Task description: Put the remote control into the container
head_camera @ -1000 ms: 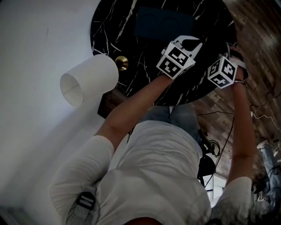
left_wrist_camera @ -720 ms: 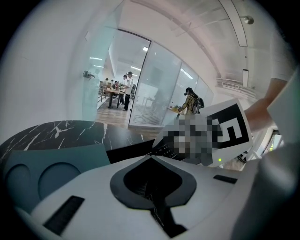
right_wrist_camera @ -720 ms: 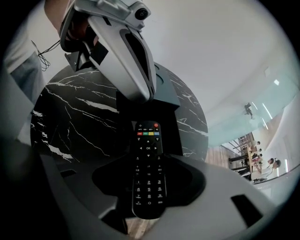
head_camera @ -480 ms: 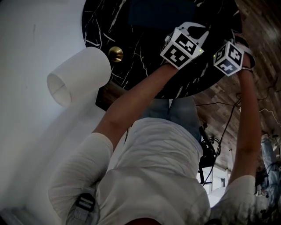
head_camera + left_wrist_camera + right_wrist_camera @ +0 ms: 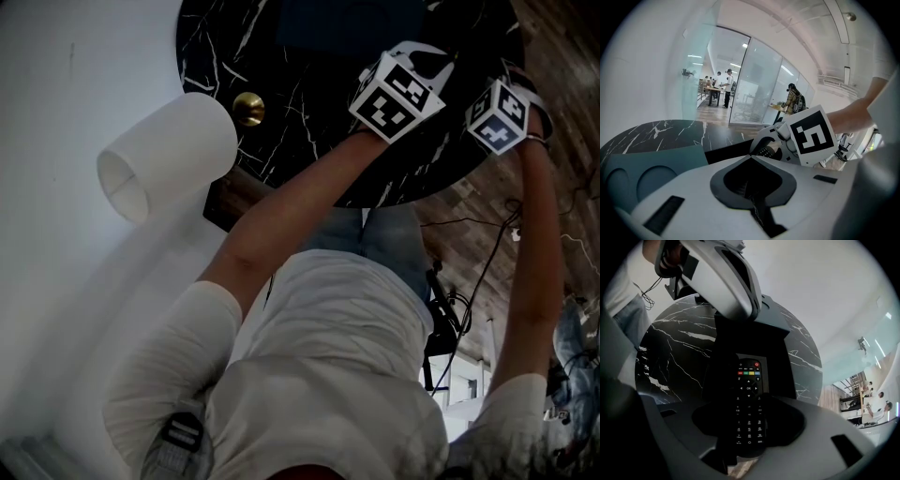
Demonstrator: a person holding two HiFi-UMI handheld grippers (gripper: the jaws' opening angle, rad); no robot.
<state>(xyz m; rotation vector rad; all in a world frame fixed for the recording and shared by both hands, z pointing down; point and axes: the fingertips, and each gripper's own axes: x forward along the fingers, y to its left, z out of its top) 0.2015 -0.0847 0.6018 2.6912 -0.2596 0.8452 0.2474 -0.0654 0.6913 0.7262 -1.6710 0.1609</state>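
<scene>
The right gripper (image 5: 749,439) is clamped on the remote control (image 5: 749,394), jaws wide across its body, and tilts steeply down over the right-hand edge of the round tabletop (image 5: 675,352). The remote's long axis runs straight out along the gripper's line, lower keys in the jaws and red power button at the far tip. Beyond that tip, toward the tabletop's far edge, sits a dark block that is probably the container (image 5: 651,164); the next move looks like a short carry forward and down. The left gripper (image 5: 750,185), closed and empty, hovers just beside the container. The remote is slim and black, with white-marked keys, a coloured button row and a round pad.
</scene>
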